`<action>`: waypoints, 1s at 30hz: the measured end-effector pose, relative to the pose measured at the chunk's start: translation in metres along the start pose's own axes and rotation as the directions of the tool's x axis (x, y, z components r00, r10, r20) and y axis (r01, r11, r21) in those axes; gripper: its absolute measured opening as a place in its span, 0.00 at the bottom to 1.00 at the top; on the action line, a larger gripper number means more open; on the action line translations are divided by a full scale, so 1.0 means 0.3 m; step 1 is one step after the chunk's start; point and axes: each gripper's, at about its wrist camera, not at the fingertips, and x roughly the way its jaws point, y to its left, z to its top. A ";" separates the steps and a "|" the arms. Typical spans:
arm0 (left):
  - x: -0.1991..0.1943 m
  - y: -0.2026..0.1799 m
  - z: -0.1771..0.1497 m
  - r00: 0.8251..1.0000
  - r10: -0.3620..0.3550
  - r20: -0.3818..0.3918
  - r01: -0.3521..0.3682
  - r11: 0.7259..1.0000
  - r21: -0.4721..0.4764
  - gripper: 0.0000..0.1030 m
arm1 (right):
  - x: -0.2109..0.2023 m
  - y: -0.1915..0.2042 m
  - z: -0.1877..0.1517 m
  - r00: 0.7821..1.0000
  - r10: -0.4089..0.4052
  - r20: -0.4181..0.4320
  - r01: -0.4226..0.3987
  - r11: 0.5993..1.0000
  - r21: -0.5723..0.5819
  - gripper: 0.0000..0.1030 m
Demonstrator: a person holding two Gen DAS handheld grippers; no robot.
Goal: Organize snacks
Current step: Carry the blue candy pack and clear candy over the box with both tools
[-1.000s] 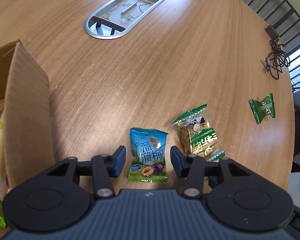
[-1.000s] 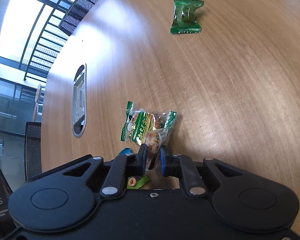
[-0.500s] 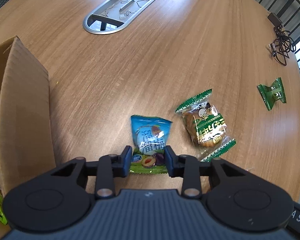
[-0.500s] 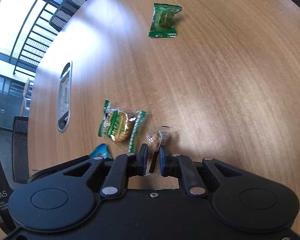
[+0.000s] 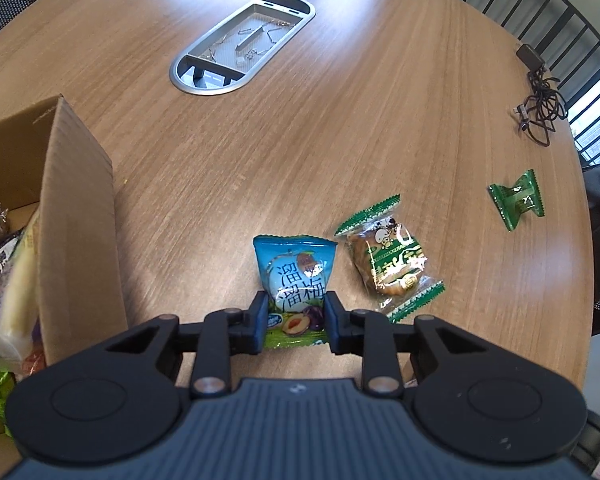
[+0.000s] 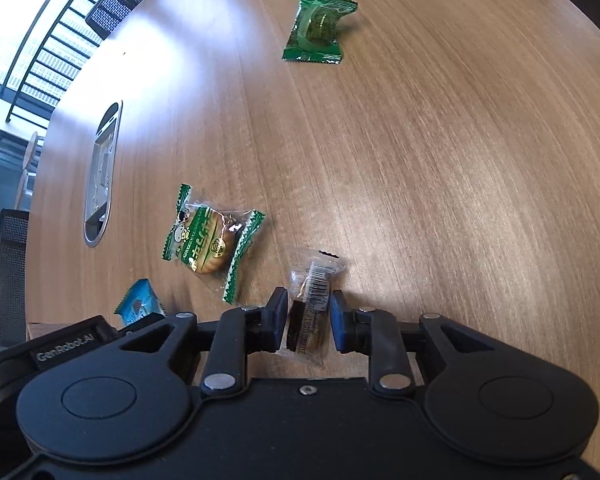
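Fingers [image 5: 260, 322] of the left gripper [image 5: 296, 322] press on both sides of the blue plum-candy packet [image 5: 296, 280], which sits at the lower centre of the left view; its bottom edge is hidden behind the gripper body. Just to its right lies the green-striped cookie packet [image 5: 390, 262], close but apart from it. At the left edge stands the cardboard box [image 5: 80, 216], its wall near the left finger, with wrapped snacks inside that are cut off by the frame. Between the box and the packets the table [image 5: 300, 132] is bare wood up to the oval metal cable tray [image 5: 242, 46] at the top. A small dark green packet [image 5: 518, 200] lies at the right, near the round table edge, with a black cable [image 5: 538, 100] above it.

In the right view, the right gripper [image 6: 309, 320] has its fingers [image 6: 278, 320] closed on a clear-wrapped snack with a barcode [image 6: 312, 300]; whether it touches the table is hard to tell. The cookie packet [image 6: 208, 240] lies to the upper left, the dark green packet [image 6: 318, 28] far up, with open wood around it. A blue corner [image 6: 138, 304] of the plum packet shows at the lower left.
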 end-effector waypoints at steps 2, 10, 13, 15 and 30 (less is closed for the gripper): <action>-0.014 -0.002 -0.001 1.000 -0.003 0.008 0.003 1.000 -0.003 0.27 | -0.009 -0.001 0.000 1.000 0.003 0.001 -0.003 1.000 -0.004 0.19; -0.093 -0.003 -0.021 0.998 -0.002 0.055 0.003 1.000 -0.009 0.27 | -0.089 0.027 -0.001 0.998 0.049 0.033 -0.047 0.997 -0.059 0.18; -0.130 -0.003 -0.036 0.997 0.003 0.077 -0.002 1.000 -0.016 0.27 | -0.123 0.043 -0.008 0.996 0.070 0.050 -0.065 0.994 -0.086 0.18; -0.151 -0.003 -0.047 0.996 0.006 0.092 -0.004 1.000 -0.018 0.27 | -0.140 0.053 -0.016 0.995 0.078 0.056 -0.072 0.991 -0.109 0.18; -0.300 0.003 -0.155 0.981 0.047 0.187 -0.033 0.997 -0.077 0.27 | -0.266 0.074 -0.079 0.983 0.162 0.084 -0.133 0.951 -0.280 0.19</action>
